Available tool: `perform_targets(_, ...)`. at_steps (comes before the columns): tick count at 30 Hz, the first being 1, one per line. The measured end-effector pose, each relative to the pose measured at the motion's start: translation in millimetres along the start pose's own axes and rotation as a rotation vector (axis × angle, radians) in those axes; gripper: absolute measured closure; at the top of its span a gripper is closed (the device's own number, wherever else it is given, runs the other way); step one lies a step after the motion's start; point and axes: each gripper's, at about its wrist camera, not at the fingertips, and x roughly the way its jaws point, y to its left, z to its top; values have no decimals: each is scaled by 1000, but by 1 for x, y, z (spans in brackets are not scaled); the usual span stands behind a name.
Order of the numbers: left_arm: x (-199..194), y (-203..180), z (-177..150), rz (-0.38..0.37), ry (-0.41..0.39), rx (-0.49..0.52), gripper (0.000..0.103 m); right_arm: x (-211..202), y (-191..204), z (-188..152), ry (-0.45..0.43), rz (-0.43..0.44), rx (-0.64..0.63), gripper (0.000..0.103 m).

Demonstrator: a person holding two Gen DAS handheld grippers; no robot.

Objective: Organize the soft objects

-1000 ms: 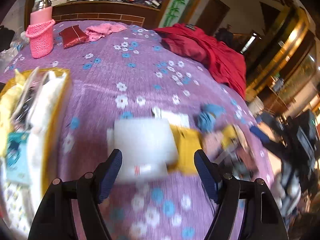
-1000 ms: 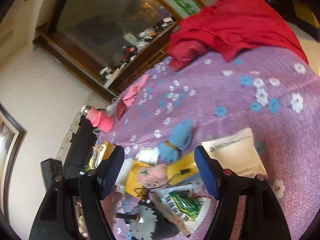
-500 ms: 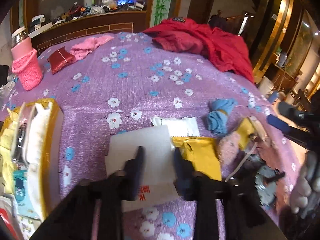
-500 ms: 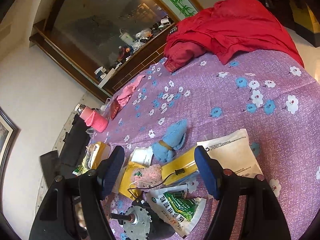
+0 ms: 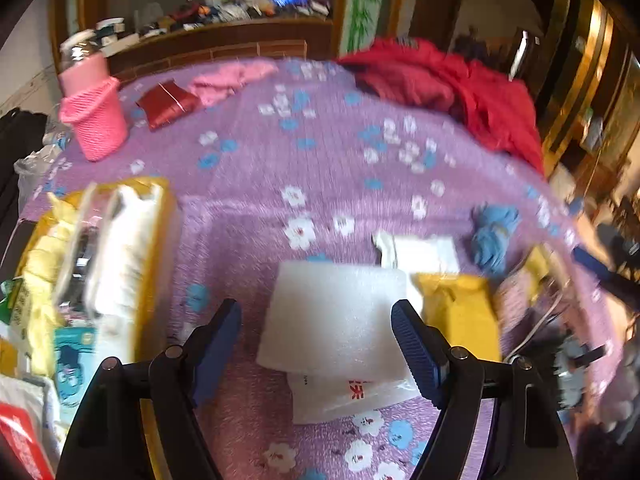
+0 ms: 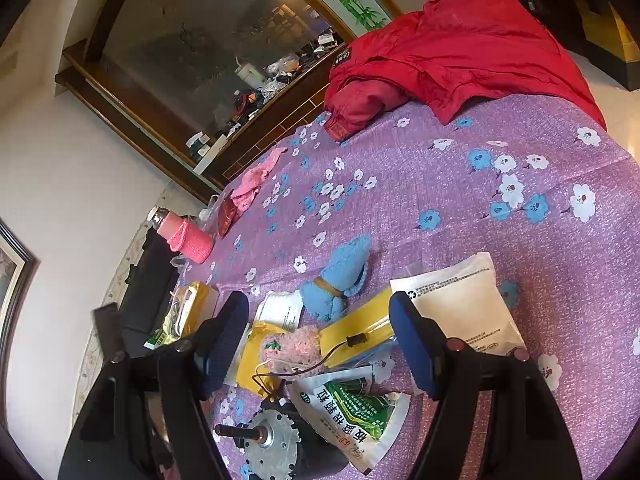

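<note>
Off to the far left of the left tongs [image 5: 316,344] sits the yellow basket [image 5: 160,216], already stuffed with pale soft packs. The left tongs are spread wide, gripping nothing, and the white foam sheet [image 5: 336,316] lies flat on the purple flowered cloth [image 5: 280,148] right between and just beyond the two blue pads. It looks feather-light and squashy, likely to bend and flop if picked by a corner; my call is to pinch a near edge where it overlaps the white printed bag [image 5: 352,396] beneath, and watch that the bag doesn't ride up with it. Just right of the right pad is the yellow pouch [image 5: 460,320], and beyond that the blue towel roll [image 5: 492,236].

Half a second ago those left tongs were pressed nearly together over the sheet; now they are apart again, as they were a second ago, and the sheet sits on the cloth much where it was.

Over to the right tongs [image 6: 320,340]: also spread, empty, hovering above the clutter, the fluffy pink thing [image 6: 296,346] between the pads, the green printed packet [image 6: 352,408] and the geared motor [image 6: 272,440] nearer in. That view has barely shifted.
</note>
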Motion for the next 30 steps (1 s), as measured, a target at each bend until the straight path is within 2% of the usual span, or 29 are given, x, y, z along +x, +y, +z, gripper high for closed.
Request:
perform_targets(2, 10, -6, -2, -5, 11, 21, 17, 0, 0, 0, -1, 2, 2, 31)
perform_targets(4, 15, -11, -2, -23, 26, 32, 21, 0, 0, 0, -3, 2, 4, 31)
perform_targets(6, 14, -17, -3, -42, 15, 61, 43, 1, -1, 0, 1, 1, 5, 31)
perform_targets(7, 11, -18, -3, -61, 12, 66, 46, 2, 0, 0, 4, 1, 5, 31)
perform_targets(9, 1, -17, -2, -76, -22, 52, 65, 2, 0, -1, 7, -2, 0, 31)
perform_targets(12, -23, -13, 0, -91, -88, 31, 76, 3, 0, -1, 6, -7, -2, 31)
perform_targets(15, -37, -10, -3, -106, -118, 30, 79, 3, 1, -2, 4, -18, -6, 31)
perform_targets(24, -114, 3, -44, -258, -227, -35, 79, 8, 5, -6, 24, -24, -35, 31)
perform_targets(27, -143, 24, -62, -290, -268, -93, 79, 8, 18, -11, 17, -22, -103, 31)
perform_targets(30, -161, 53, -78, -286, -299, -161, 79, 5, 43, -20, -11, -70, -219, 31)
